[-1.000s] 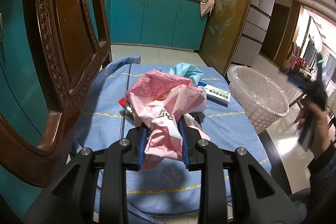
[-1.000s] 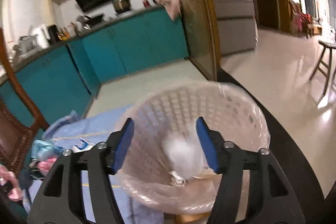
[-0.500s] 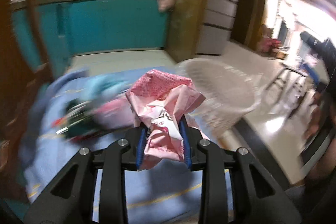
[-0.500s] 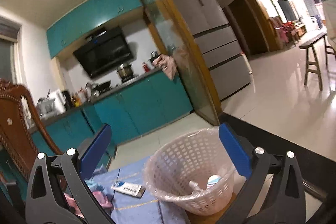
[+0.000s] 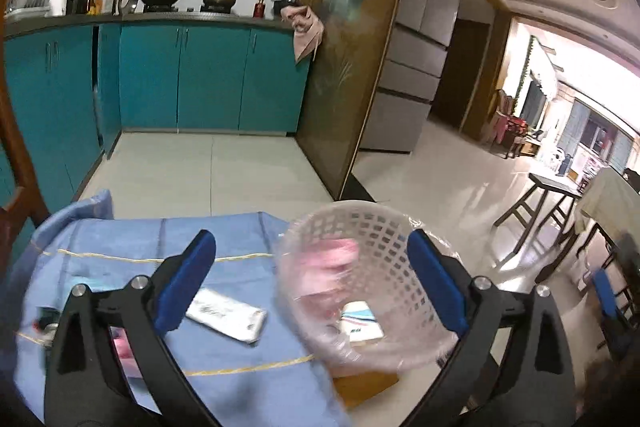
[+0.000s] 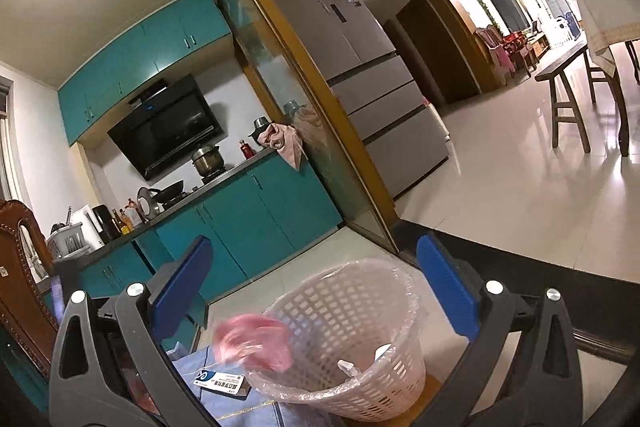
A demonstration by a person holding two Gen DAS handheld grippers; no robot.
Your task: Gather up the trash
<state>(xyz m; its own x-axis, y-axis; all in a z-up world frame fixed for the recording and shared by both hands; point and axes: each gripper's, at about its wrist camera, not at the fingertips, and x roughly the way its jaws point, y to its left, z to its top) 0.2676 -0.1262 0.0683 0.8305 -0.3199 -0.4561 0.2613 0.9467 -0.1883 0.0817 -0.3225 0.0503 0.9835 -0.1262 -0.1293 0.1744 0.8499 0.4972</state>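
A white lattice basket (image 5: 384,235) lined with clear plastic stands at the right end of the blue-clothed table (image 5: 224,239). My left gripper (image 5: 312,283) is open above the basket's near rim. The pink bag (image 5: 332,267), blurred, is falling into the basket beside a small white carton (image 5: 362,319). In the right wrist view the pink bag (image 6: 256,345) is at the basket's (image 6: 360,311) left rim. My right gripper (image 6: 312,291) is open and empty, raised behind the basket. A white flat packet (image 5: 226,315) lies on the cloth left of the basket; it also shows in the right wrist view (image 6: 222,383).
More pink and dark litter (image 5: 120,343) lies at the cloth's left, partly hidden by my left gripper. A carved wooden chair (image 6: 20,267) stands at the left. Teal kitchen cabinets (image 5: 200,79) are behind, and stools (image 5: 548,211) stand on tiled floor to the right.
My left gripper swung right from the litter pile to over the basket, opened and let go of the pink bag. My right gripper rose away from the basket and stayed open.
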